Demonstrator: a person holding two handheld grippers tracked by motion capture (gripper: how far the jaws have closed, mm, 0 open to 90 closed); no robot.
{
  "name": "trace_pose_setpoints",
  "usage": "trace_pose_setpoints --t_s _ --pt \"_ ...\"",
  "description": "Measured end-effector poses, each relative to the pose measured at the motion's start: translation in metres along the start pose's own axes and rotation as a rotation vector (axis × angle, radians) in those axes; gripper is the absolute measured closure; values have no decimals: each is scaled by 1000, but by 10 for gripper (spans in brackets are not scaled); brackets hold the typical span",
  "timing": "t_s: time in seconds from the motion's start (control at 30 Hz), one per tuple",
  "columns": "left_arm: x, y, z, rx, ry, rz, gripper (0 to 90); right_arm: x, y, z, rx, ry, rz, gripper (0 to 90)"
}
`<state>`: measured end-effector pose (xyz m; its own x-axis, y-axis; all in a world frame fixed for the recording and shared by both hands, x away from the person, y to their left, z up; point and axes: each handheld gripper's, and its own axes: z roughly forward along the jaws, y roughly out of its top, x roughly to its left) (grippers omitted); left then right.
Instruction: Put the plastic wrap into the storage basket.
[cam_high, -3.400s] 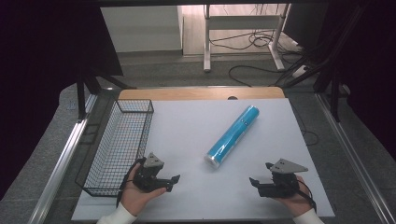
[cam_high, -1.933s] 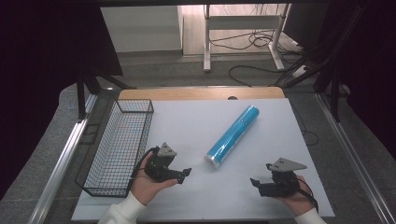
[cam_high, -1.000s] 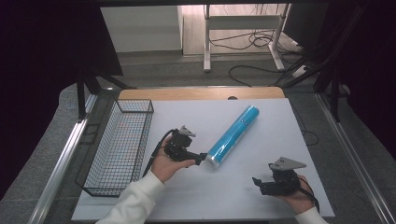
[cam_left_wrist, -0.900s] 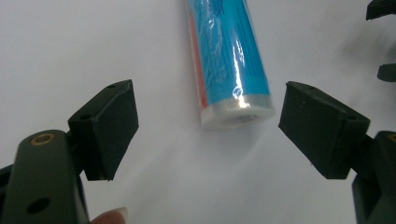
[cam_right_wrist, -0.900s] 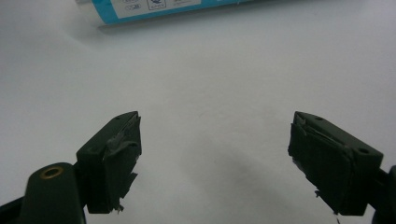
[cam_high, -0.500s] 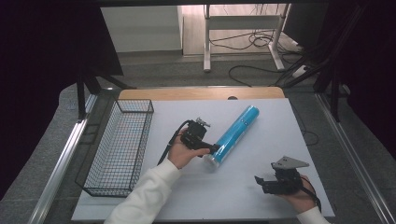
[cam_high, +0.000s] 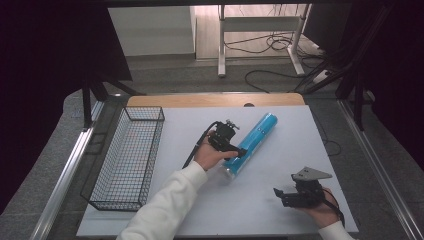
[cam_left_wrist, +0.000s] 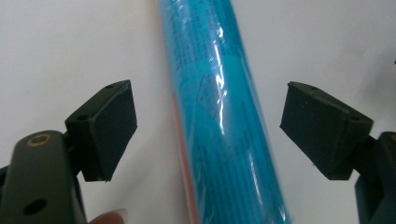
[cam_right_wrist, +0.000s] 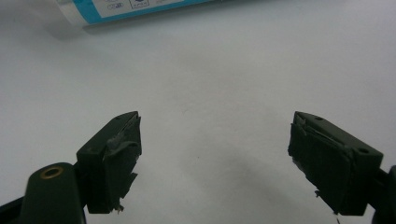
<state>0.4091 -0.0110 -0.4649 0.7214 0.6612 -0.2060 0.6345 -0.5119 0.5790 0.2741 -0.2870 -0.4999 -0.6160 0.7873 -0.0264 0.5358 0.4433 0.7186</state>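
Both tongs gape over white table; left tongs widening astride blue tube.

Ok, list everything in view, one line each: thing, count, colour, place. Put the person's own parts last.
Wrapped roll: one, bright blue, lying slantwise on the middle of the table.
Wire basket: one, black, along the table's left side.
Table: one, white top with a wooden far edge.
Desk frame: one, white, on the floor beyond the table.
Cables: several, black, on the floor behind.
Left tongs: one, black, straddling the roll, jaws just opened wider, pads clear of it.
Right tongs: one, black, open over bare table at the near right.
Sleeve: one, white, left forearm.
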Motion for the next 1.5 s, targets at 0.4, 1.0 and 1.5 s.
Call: trace_pose_setpoints --t_s 0.4,1.0,1.5 --pt "-2 28 31 60 14 -9 145 0 0 0 2 -1 0 175" --pt "-1 37 67 187 33 -47 251 -3 -2 2 10 -8 3 175" --pt "-6 38 74 231 38 -39 283 -5 -3 2 17 -20 8 174"
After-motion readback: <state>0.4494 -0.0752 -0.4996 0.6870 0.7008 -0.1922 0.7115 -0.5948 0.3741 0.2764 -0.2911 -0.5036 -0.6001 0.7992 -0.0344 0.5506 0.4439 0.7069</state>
